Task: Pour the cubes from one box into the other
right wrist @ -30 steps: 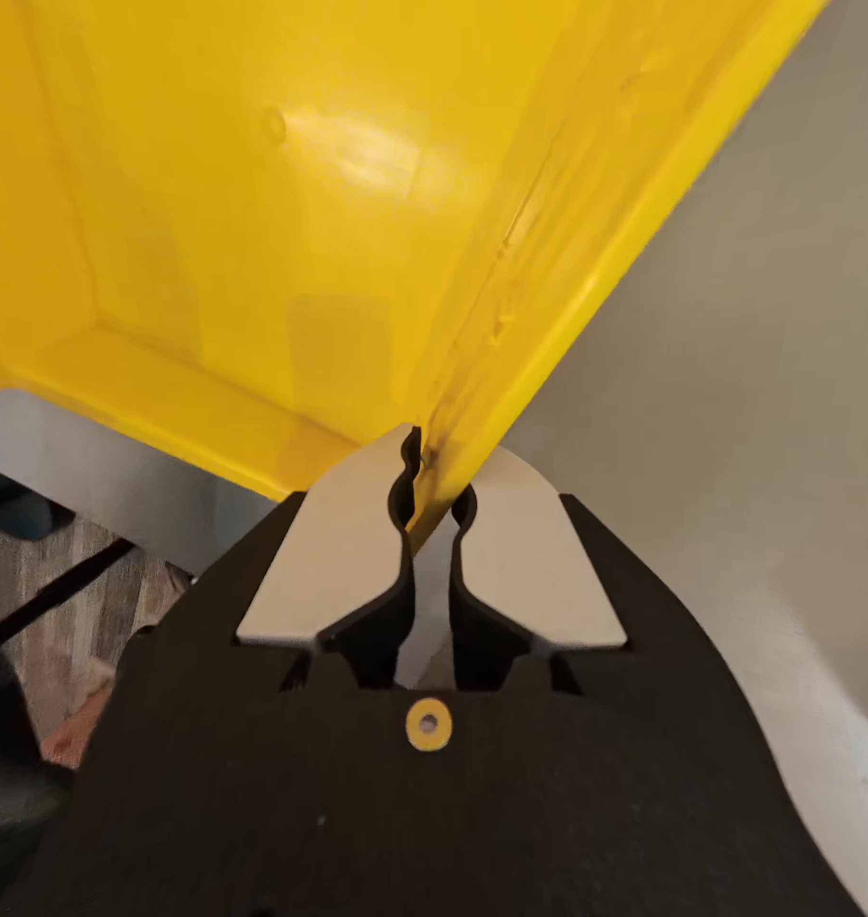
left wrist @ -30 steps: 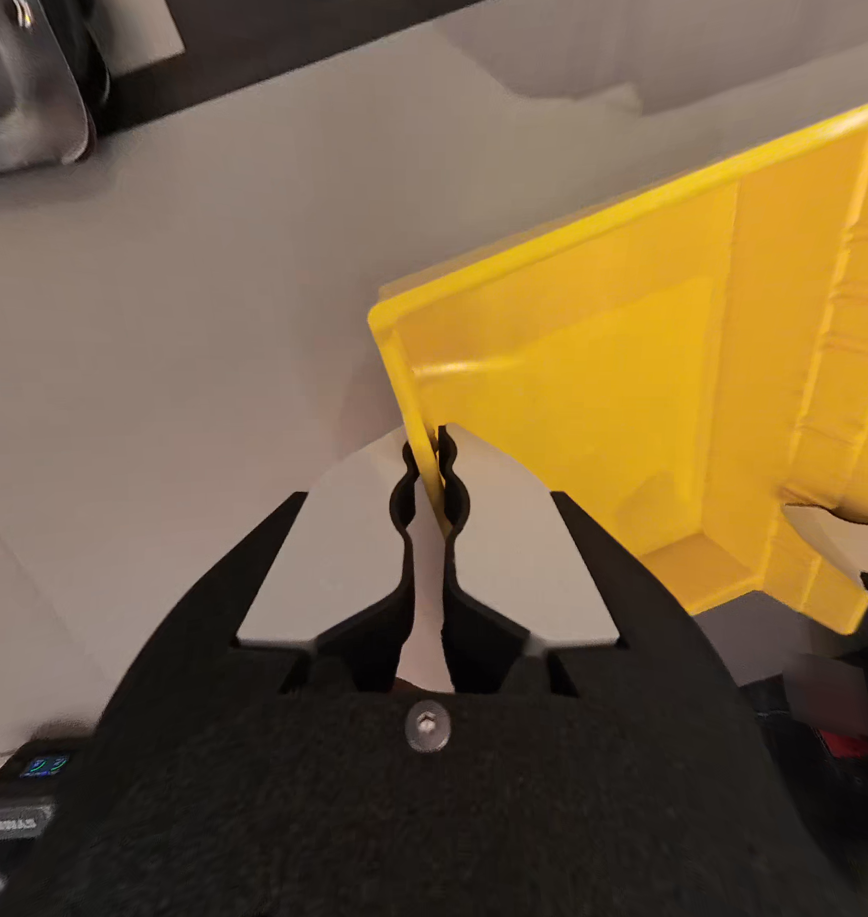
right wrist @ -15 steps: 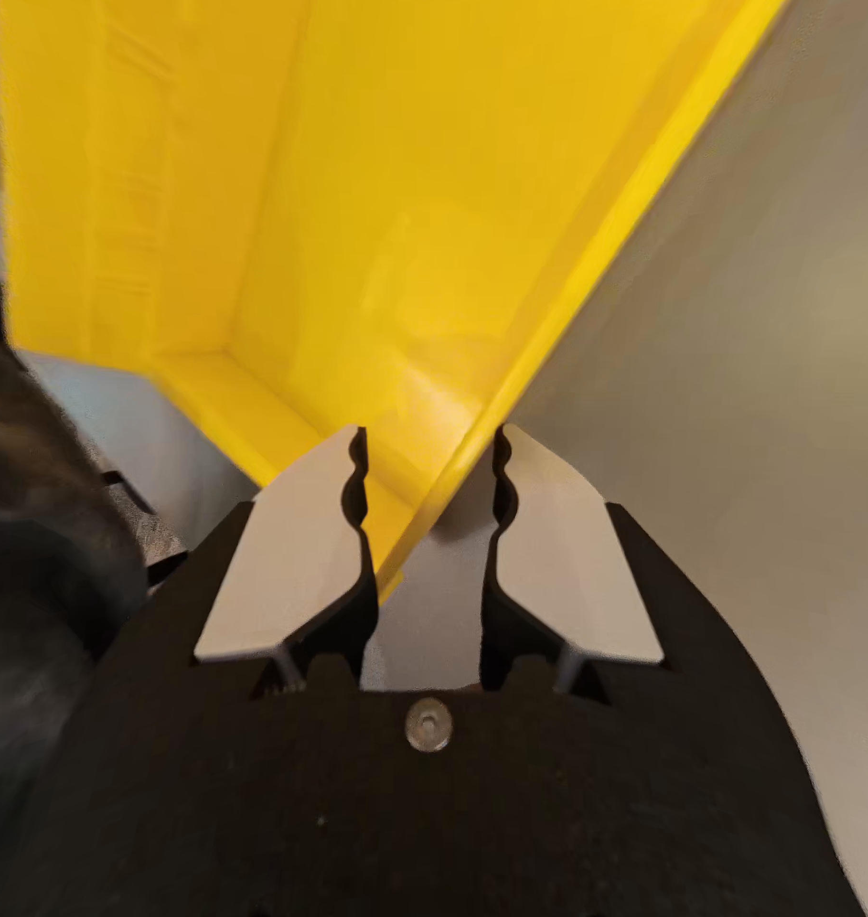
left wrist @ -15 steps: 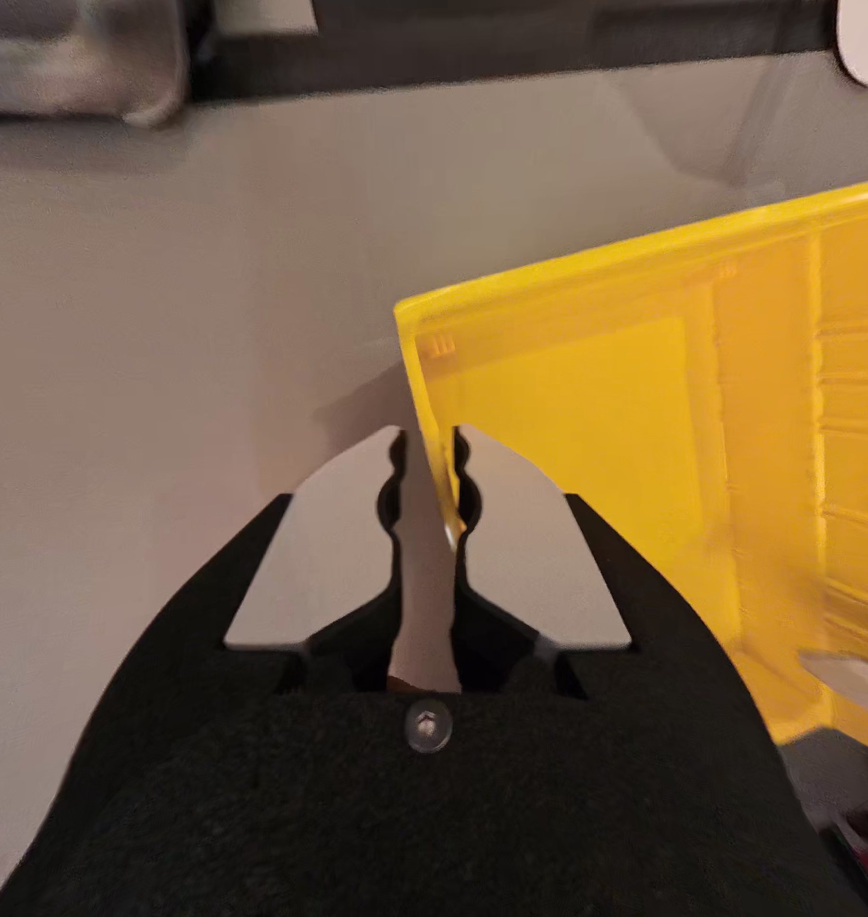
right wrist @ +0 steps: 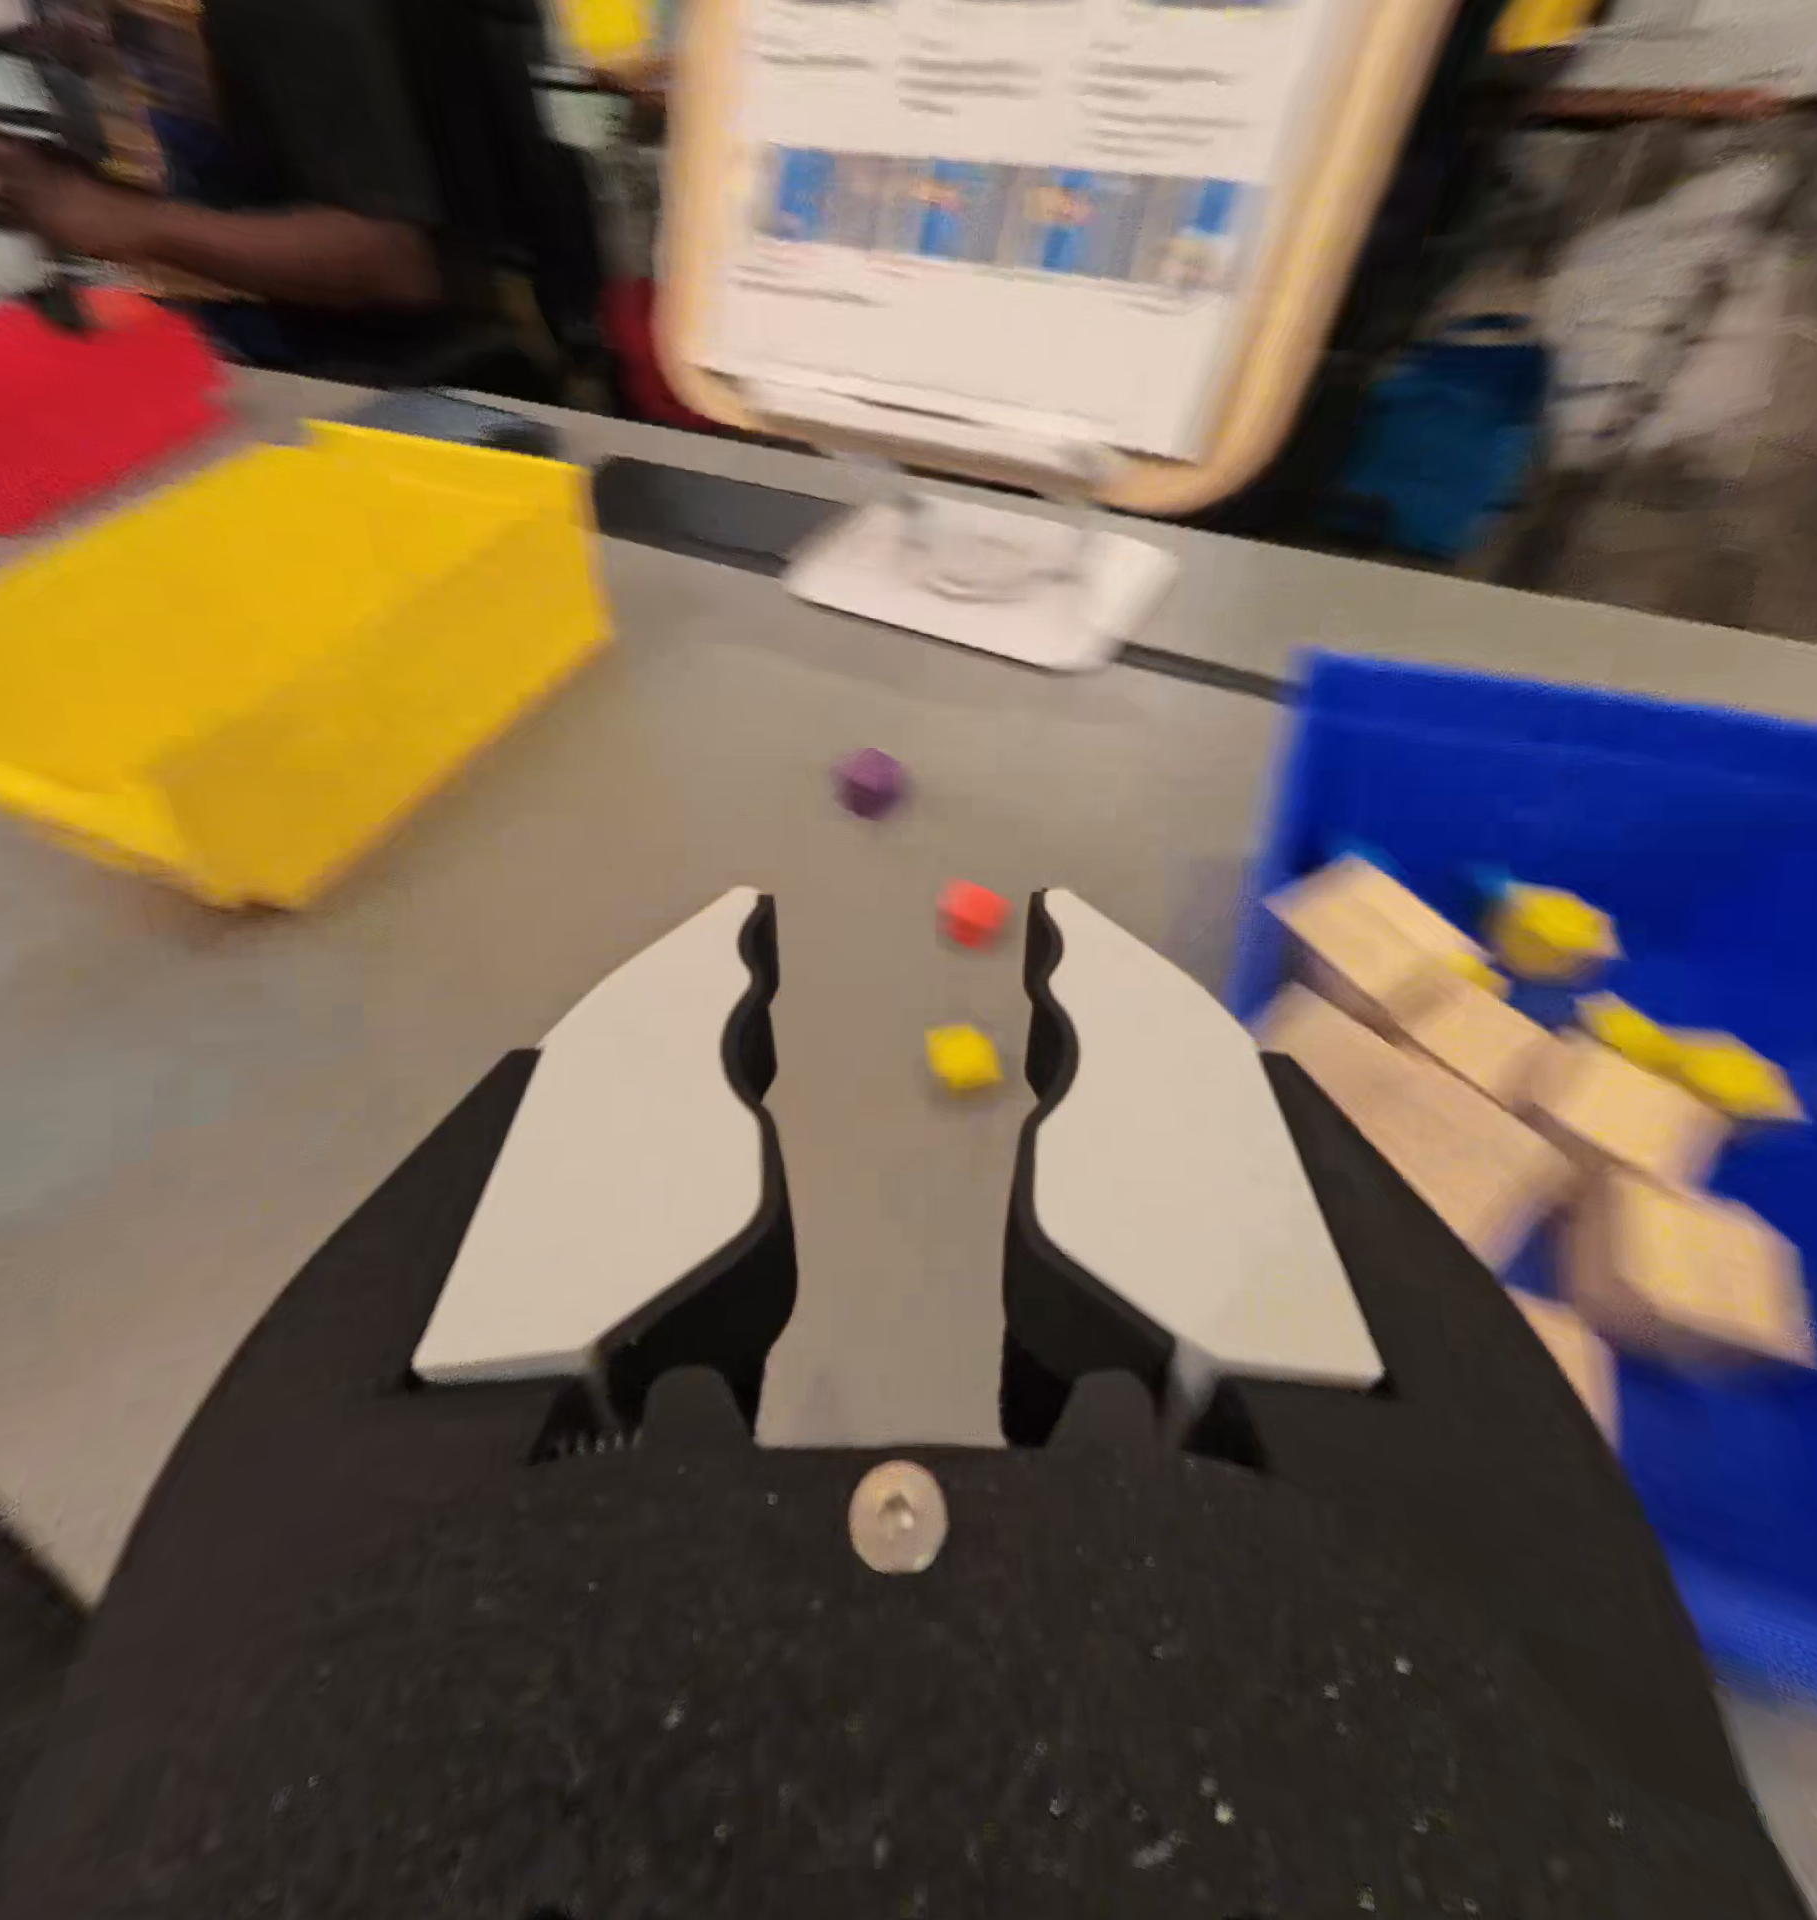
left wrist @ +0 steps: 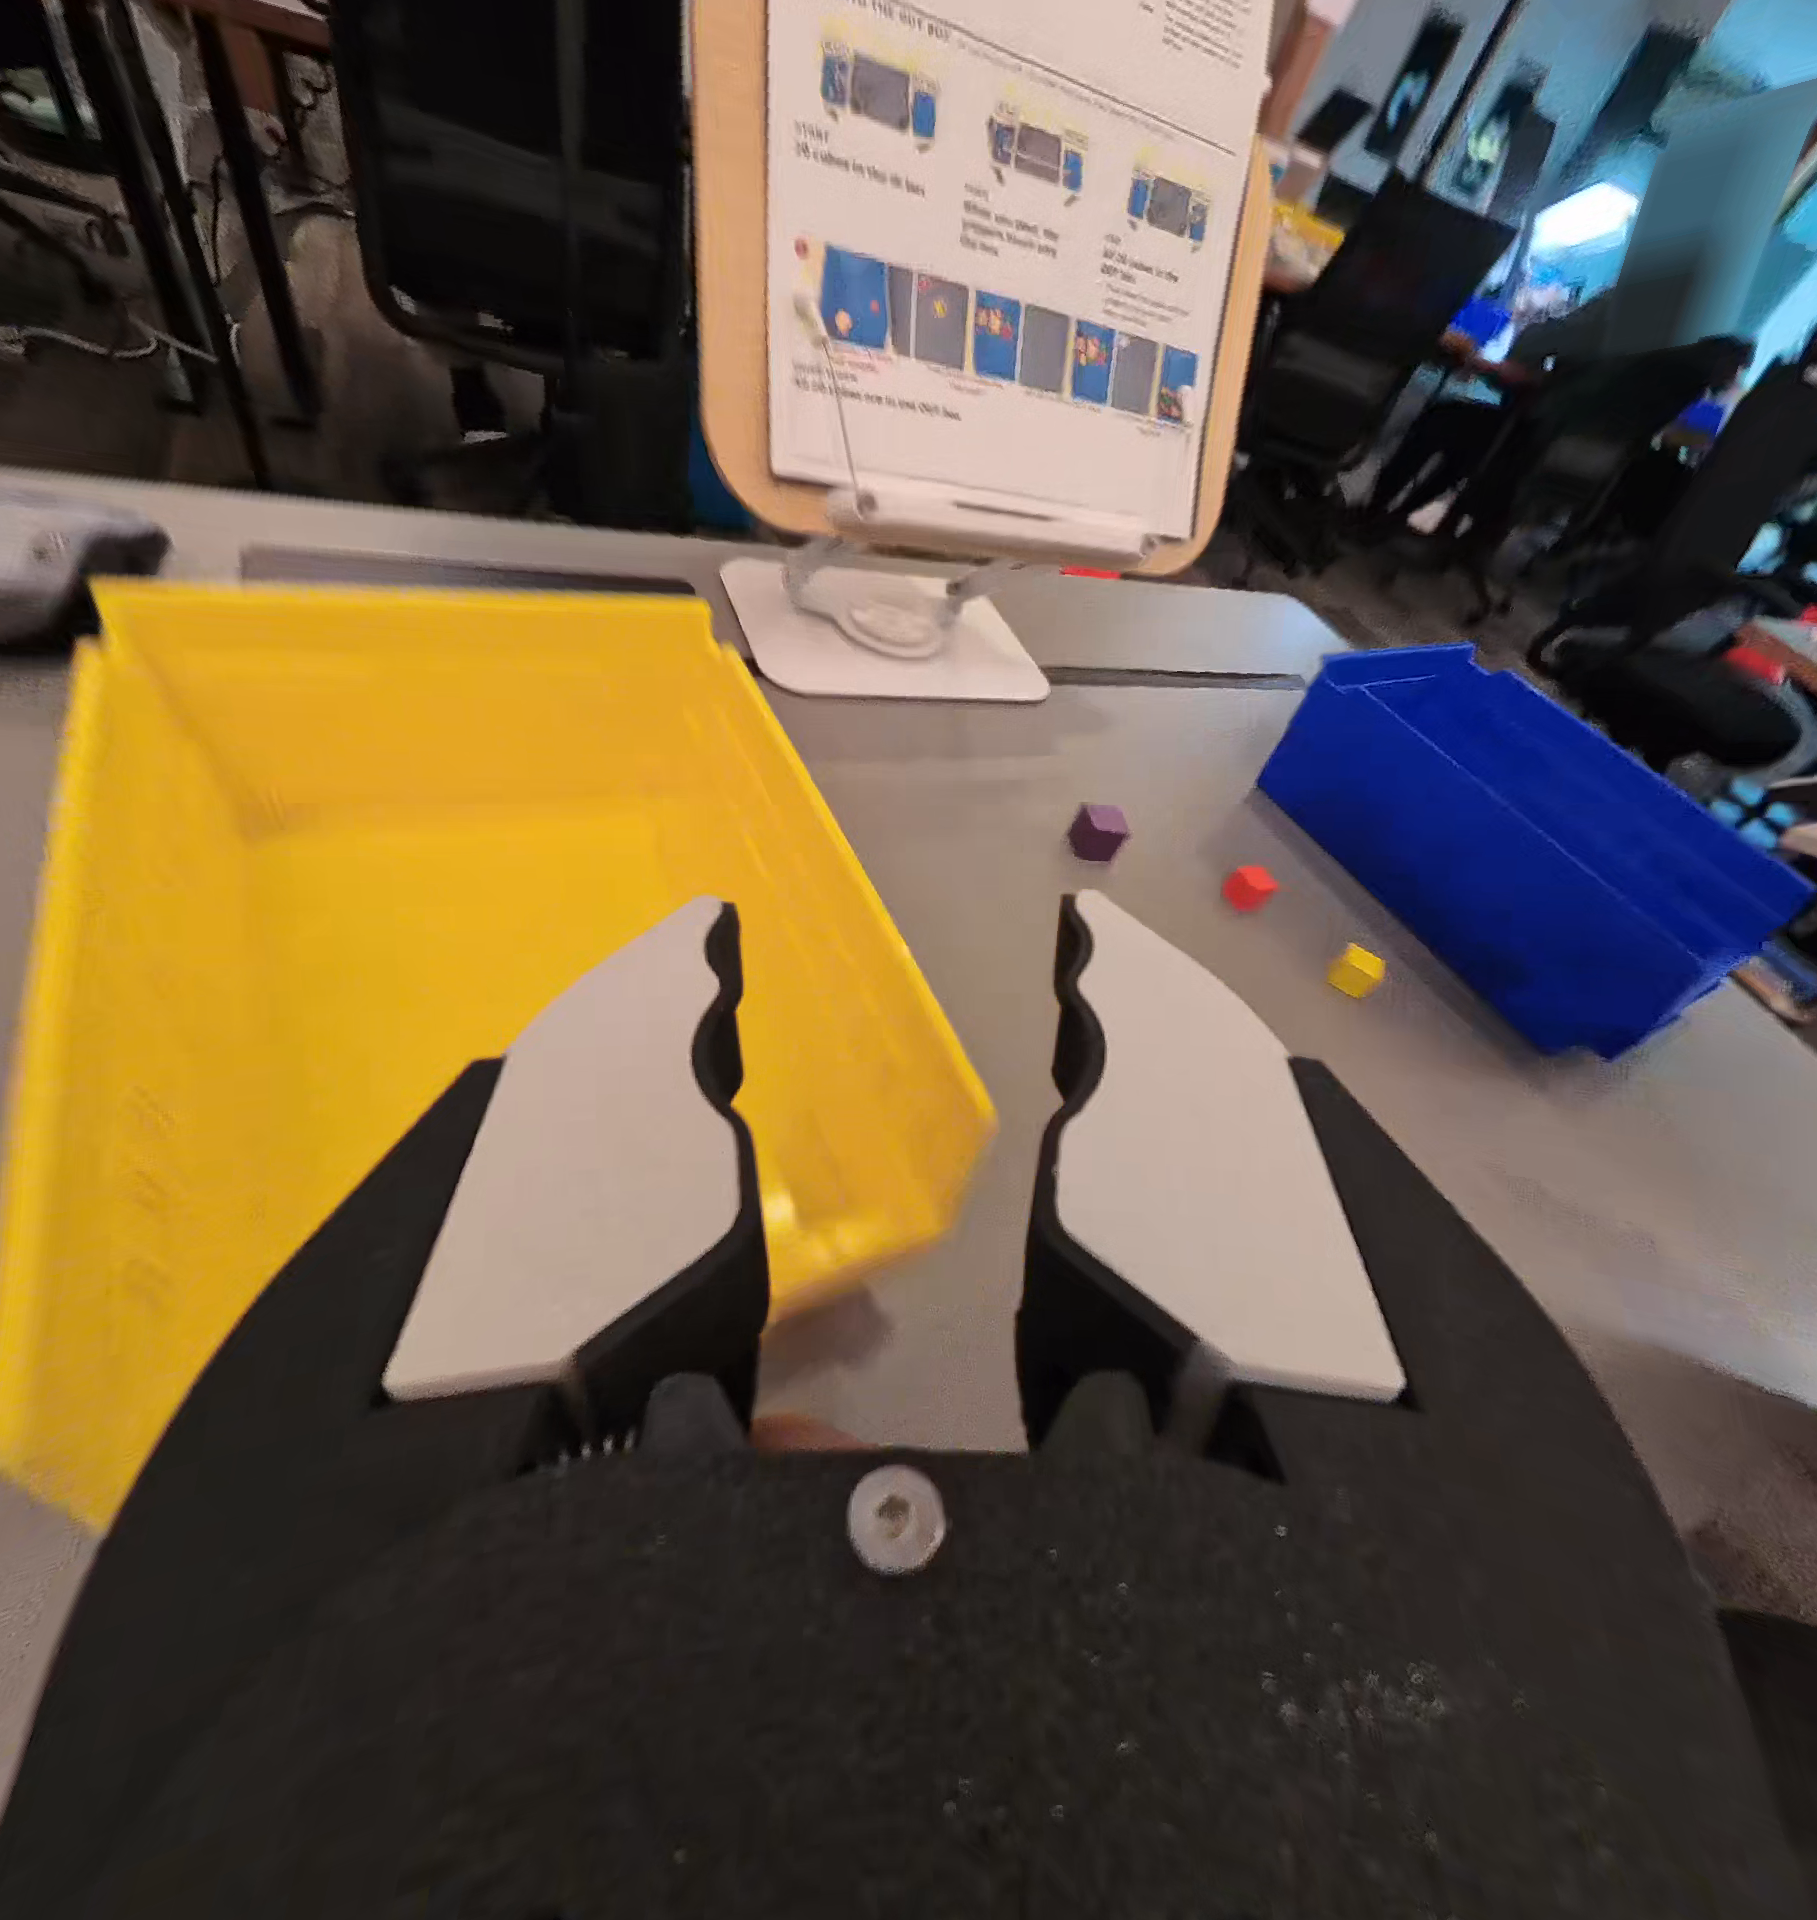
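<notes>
The left hand-held gripper (left wrist: 891,914) hangs above the grey worktop (left wrist: 1247,1195) with its jaws spread and nothing between them; the yellow box (left wrist: 416,935) sits ahead and to its left, upright with its open top toward the camera, and no cubes show inside; its near right corner lies just behind the gripper's left finger (left wrist: 592,1164); straight ahead, farther off, a wood-framed board (left wrist: 722,312) bearing a printed sheet stands on a white base (left wrist: 883,644); ahead and to the right three cubes lie loose on the worktop, well apart from one another: purple (left wrist: 1097,831), then red (left wrist: 1249,887), then yellow (left wrist: 1356,969); the blue box (left wrist: 1506,831) sits beyond them at the far right, close to the yellow cube.

The right hand-held gripper (right wrist: 891,912) is likewise spread and empty; this view is blurred; to its far left a red bin (right wrist: 62,405) rests at the worktop's back edge, with a person (right wrist: 312,177) in dark clothes behind it; the yellow box (right wrist: 260,665) lies ahead on the left; the purple cube (right wrist: 869,781) is ahead of the fingertips, while the red cube (right wrist: 972,912) and yellow cube (right wrist: 961,1058) show in the gap between the fingers, on the worktop below; the blue box (right wrist: 1506,790) is to the right, holding tan blocks (right wrist: 1423,997) and small yellow cubes (right wrist: 1553,930).
</notes>
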`<state>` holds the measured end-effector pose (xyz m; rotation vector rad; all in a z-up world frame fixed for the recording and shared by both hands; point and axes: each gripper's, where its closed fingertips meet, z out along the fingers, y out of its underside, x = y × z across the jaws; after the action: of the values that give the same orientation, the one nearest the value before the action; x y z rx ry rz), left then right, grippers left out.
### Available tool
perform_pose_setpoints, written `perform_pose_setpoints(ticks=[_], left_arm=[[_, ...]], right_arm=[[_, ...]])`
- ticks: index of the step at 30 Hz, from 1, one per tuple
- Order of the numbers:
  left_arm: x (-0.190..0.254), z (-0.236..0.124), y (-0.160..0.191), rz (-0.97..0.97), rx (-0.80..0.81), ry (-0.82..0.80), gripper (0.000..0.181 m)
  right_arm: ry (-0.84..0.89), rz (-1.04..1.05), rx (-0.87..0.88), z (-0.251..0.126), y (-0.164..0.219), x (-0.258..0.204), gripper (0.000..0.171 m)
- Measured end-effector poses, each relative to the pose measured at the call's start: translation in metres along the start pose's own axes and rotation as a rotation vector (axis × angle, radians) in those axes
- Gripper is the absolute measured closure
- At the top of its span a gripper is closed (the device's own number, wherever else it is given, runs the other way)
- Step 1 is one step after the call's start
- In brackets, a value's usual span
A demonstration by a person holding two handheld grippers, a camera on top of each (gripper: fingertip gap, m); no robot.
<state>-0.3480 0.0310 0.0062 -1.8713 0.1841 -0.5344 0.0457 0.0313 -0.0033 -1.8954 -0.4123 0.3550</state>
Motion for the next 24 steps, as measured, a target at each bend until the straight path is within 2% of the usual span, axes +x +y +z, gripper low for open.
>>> perform_pose_setpoints(ticks=[4,7,9,12,17,19,21,24], left_arm=[[0.020,-0.030,0.076,-0.009,0.025,-0.131,0.120],[0.016,-0.038,0.119,0.084,-0.021,-0.227,0.120],[0.014,-0.040,0.132,0.086,-0.045,-0.244,0.120],[0.015,-0.036,0.135,0.098,-0.064,-0.242,0.120],[0.024,-0.029,0.146,0.095,-0.110,-0.197,0.120],[0.029,-0.028,0.145,0.101,-0.110,-0.179,0.121],[0.033,-0.027,0.144,0.133,-0.112,-0.174,0.122],[0.040,-0.023,0.144,0.153,-0.114,-0.147,0.123]], right_arm=[[0.325,0.124,0.049,-0.076,0.084,0.100,0.127],[0.433,0.171,0.060,-0.109,0.132,0.134,0.126],[0.447,0.149,0.044,-0.118,0.140,0.142,0.124],[0.486,0.070,0.041,-0.122,0.131,0.149,0.125],[0.438,0.023,0.006,-0.108,0.129,0.129,0.125],[0.367,-0.050,-0.001,-0.093,0.111,0.100,0.128],[0.213,-0.121,-0.029,-0.059,0.084,0.052,0.127],[-0.036,-0.239,-0.242,0.013,0.068,-0.018,0.120]])
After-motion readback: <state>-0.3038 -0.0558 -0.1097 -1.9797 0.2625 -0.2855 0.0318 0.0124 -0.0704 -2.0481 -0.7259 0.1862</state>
